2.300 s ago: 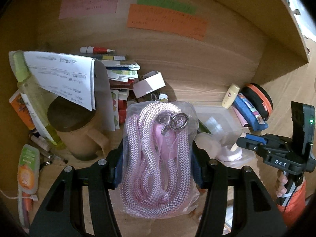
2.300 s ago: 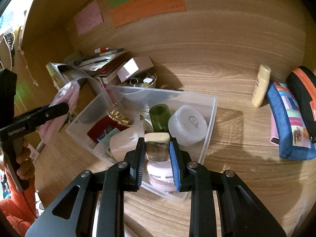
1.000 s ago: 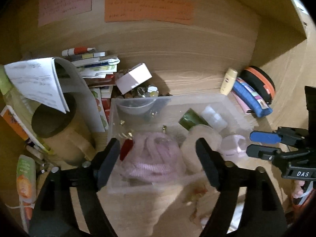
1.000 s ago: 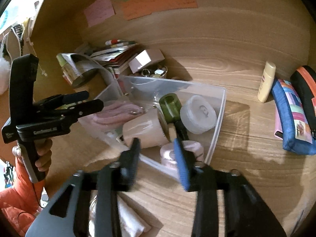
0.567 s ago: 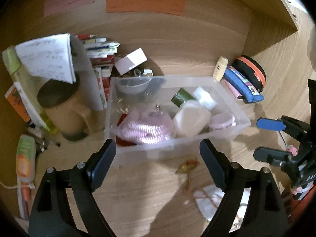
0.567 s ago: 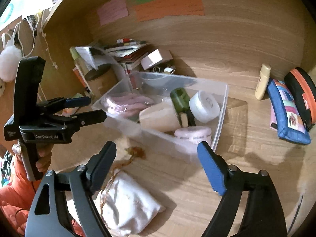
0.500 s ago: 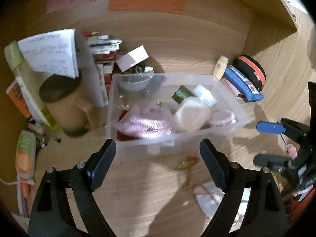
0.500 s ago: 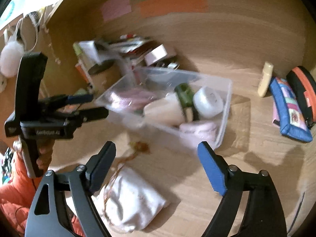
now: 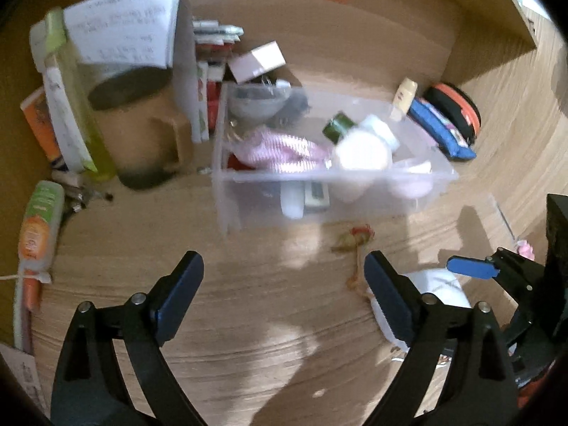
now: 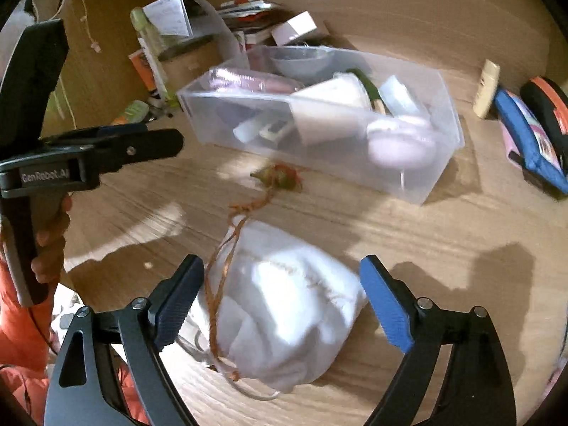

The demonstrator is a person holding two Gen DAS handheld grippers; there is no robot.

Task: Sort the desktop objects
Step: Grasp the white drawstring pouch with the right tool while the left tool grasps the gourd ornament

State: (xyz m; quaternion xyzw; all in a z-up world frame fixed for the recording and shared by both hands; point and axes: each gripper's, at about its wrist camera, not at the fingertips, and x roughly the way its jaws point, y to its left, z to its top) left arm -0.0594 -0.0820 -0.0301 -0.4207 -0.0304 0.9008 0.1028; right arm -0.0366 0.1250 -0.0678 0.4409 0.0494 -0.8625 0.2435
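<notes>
Left gripper (image 9: 284,284): jaws spread wide, nothing between them, hovering over bare wooden desk (image 9: 248,319). Straight ahead of its fingertips stands the clear plastic bin (image 9: 330,191), holding a pink coiled rope (image 9: 280,149), a green-capped bottle (image 9: 337,126), a white jar (image 9: 362,152) and other small items too blurred to identify. Ahead and to the left of this gripper stand a brown mug (image 9: 142,124) and a stack of papers (image 9: 120,25). Right gripper (image 10: 280,298): jaws likewise fully released, empty, positioned over a white drawstring pouch (image 10: 291,305), which lies on the desk between the fingers without visible contact. The pouch's orange cord (image 10: 245,213) runs forward toward the bin. A blue pencil case (image 10: 525,138) lies ahead and far right.
</notes>
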